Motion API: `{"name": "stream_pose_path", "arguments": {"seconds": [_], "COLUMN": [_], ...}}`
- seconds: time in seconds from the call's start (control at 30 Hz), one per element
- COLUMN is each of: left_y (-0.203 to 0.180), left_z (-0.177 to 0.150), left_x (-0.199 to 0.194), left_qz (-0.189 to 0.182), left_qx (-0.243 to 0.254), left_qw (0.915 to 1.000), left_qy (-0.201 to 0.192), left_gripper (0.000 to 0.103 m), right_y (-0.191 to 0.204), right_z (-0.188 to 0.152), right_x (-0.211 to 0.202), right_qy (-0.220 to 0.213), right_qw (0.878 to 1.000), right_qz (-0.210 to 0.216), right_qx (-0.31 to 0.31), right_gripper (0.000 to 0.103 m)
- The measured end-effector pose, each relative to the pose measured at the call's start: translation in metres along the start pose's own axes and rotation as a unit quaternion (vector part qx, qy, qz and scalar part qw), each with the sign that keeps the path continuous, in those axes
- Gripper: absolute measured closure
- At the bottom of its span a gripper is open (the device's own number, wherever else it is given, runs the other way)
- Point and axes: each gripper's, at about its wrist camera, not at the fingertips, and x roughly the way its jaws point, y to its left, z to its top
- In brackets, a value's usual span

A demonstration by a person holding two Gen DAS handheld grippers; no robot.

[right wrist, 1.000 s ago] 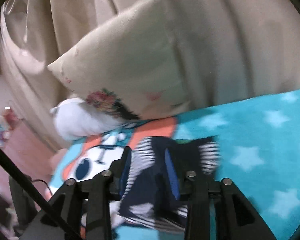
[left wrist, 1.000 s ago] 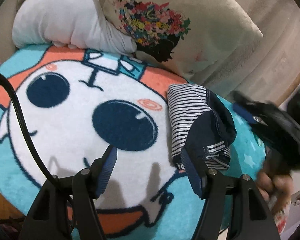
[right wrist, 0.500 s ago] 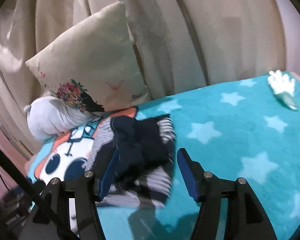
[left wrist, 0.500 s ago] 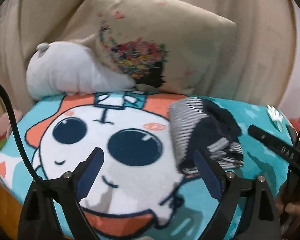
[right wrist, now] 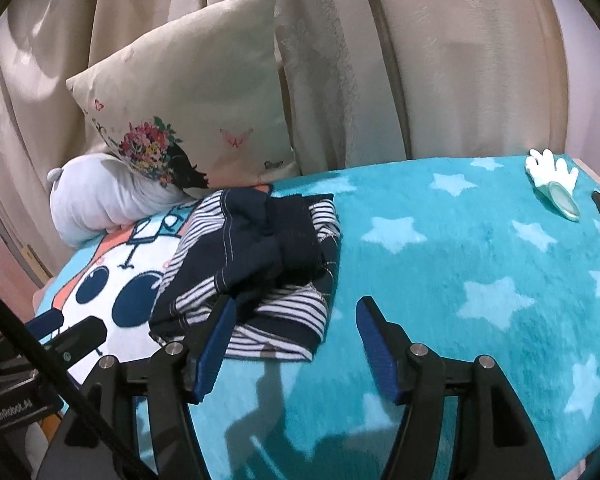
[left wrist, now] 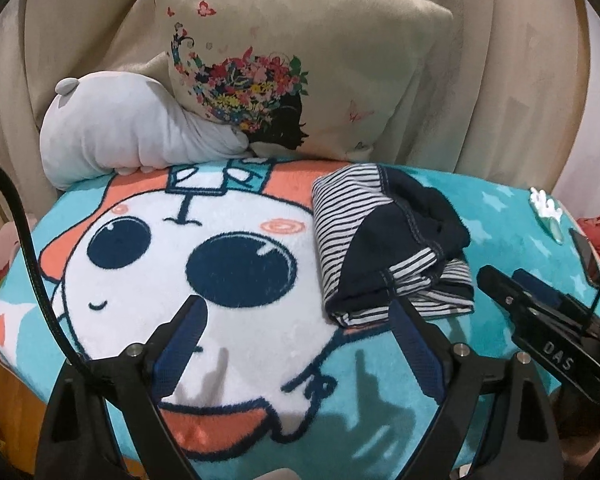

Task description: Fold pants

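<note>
The folded pants (left wrist: 380,240), navy with white stripes, lie in a bundle on the teal cartoon blanket (left wrist: 380,400). My left gripper (left wrist: 296,302) stands open just short of them, over the cartoon's white face, and nothing is between its blue pads. In the right wrist view the pants (right wrist: 260,248) lie just ahead of my right gripper (right wrist: 296,300). Its jaws are opening, and the pads do not press on the cloth. Each gripper shows at the edge of the other's view: the right gripper (left wrist: 520,288) and the left gripper (right wrist: 72,328).
A beige flowered pillow (left wrist: 300,60) and a white plush (left wrist: 120,132) lean against the curtain (right wrist: 420,60) behind the pants. A small white glove-shaped object (right wrist: 552,172) and a dark flat object (left wrist: 584,252) lie at the blanket's far right. The starred blanket (right wrist: 460,260) stretches right.
Both grippers have drawn back from the pants and opened wider. The right one no longer straddles the bundle. The pants have stayed folded on the blanket.
</note>
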Motion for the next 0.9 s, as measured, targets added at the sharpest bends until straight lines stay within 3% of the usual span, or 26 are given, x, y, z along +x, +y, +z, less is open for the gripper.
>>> {"name": "stream_pose_path", "arguments": {"seconds": [0.27,0.9], "left_y": [-0.002,0.002], "left_z": [-0.003,-0.003], "left_x": [0.004,0.016], "left_qz": [0.019,0.009], "left_qx": [0.007,0.005], "left_qw": [0.9998,0.9996], "left_qy": [0.009,0.024], "left_gripper": [0.012,0.012], "right_y": [0.001,0.010], "right_z": [-0.004,-0.008], "right_x": [-0.001,0.007], "right_qy": [0.008,0.023], "right_qw": [1.000,1.000], "right_qz": [-0.005,-0.005], "right_qx": [-0.007,-0.018], "right_gripper": [0.034,0.033]}}
